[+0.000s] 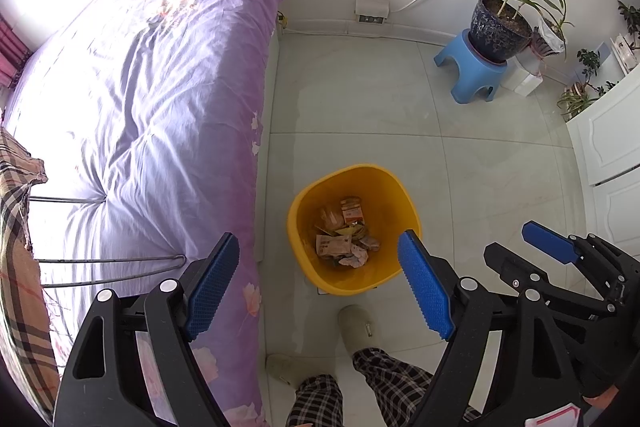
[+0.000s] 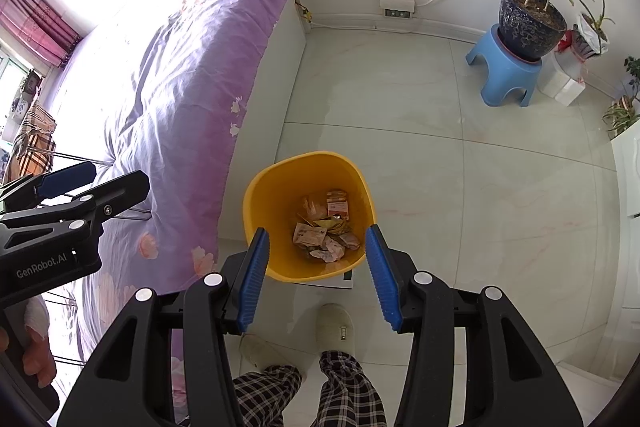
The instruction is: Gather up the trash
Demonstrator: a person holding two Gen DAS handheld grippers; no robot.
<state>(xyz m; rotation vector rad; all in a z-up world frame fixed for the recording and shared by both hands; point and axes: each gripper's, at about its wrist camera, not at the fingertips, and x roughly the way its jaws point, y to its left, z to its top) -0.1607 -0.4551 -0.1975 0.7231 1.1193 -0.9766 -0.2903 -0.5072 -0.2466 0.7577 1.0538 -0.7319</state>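
A yellow trash bin (image 1: 384, 187) stands on the floor beside the bed and shows in the right wrist view too (image 2: 280, 183). Several crumpled wrappers and paper scraps (image 1: 344, 233) lie at its bottom, also seen in the right wrist view (image 2: 324, 231). My left gripper (image 1: 320, 271) is open and empty, held above the bin's near rim and the bed edge. My right gripper (image 2: 316, 259) is open and empty, right above the bin's near rim. The right gripper also shows at the right of the left wrist view (image 1: 516, 251), and the left gripper at the left of the right wrist view (image 2: 100, 183).
A bed with a purple floral cover (image 1: 160, 87) fills the left. A blue stool (image 1: 468, 71) carries a potted plant (image 1: 500, 27) at the far wall. A white cabinet (image 1: 608, 139) stands on the right. The person's slippered feet (image 1: 356, 327) are just before the bin.
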